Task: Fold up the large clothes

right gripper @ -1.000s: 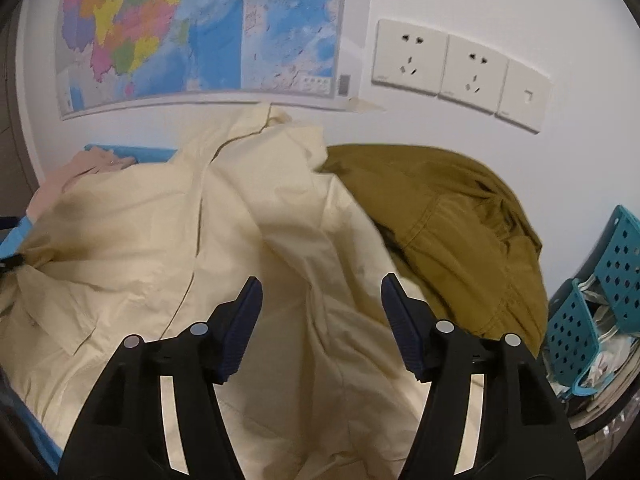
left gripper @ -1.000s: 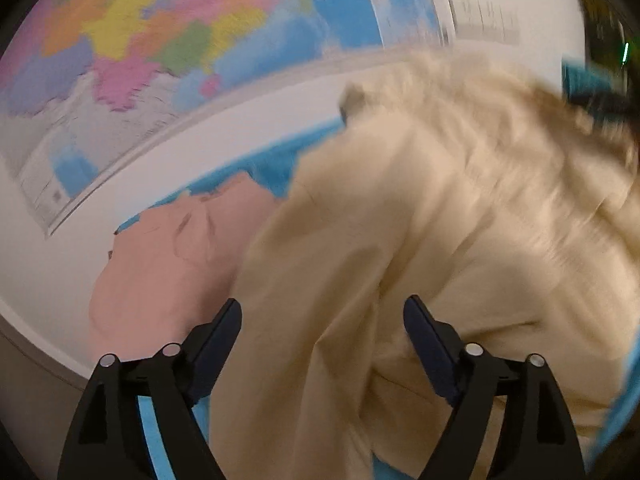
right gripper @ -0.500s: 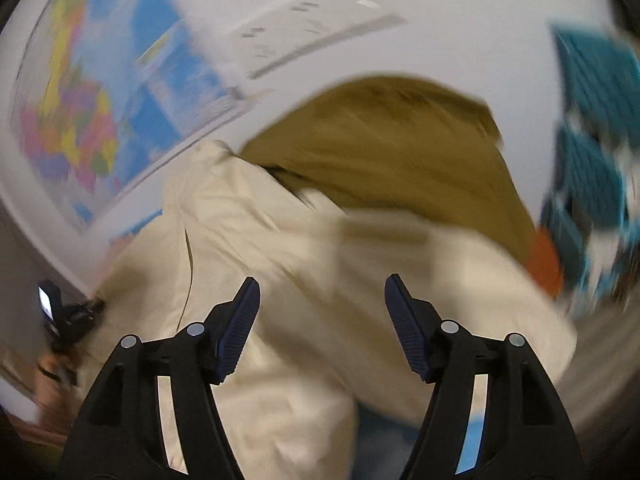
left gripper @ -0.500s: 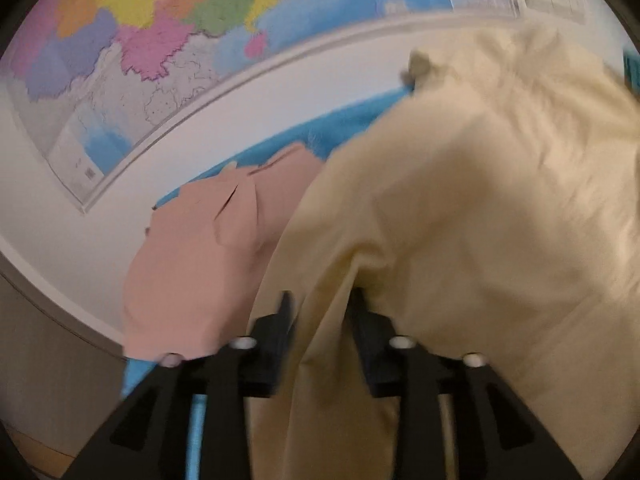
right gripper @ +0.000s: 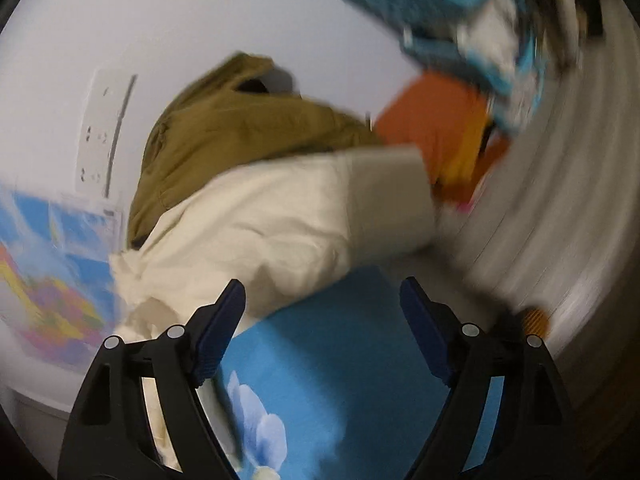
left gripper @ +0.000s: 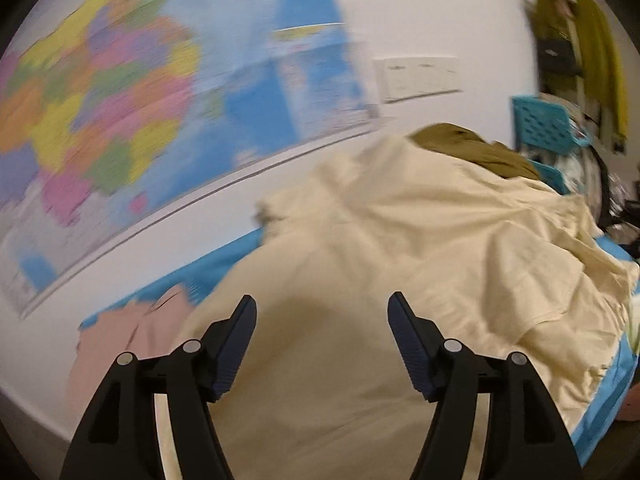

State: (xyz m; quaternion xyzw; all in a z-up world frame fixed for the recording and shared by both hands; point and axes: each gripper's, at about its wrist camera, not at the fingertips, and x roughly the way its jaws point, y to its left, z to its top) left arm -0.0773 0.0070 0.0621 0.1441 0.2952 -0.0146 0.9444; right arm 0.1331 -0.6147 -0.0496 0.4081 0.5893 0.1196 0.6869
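Blue cloth (right gripper: 340,356) with a white flower print is covering the surface where the clothes are lying, and a white wall is carrying a coloured map (left gripper: 120,92) and a row of sockets (left gripper: 420,78). Cream garment (left gripper: 400,248) is sprawling across most of the left view, with an olive jacket (left gripper: 472,148) heaped at its one o'clock, a pink garment (left gripper: 124,340) at its eight o'clock and a teal basket (left gripper: 544,124) beyond. Left tool (left gripper: 320,334) is hovering spread over the cream cloth, pinching nothing; half a second ago its jaws were nearly pressed onto a fold, and they have just been opening. Right tool (right gripper: 322,322) is standing wide, empty, its jaws just having opened further, above bare blue cloth, the cream sleeve (right gripper: 304,216) at its twelve o'clock; earlier it was facing the garment's middle.
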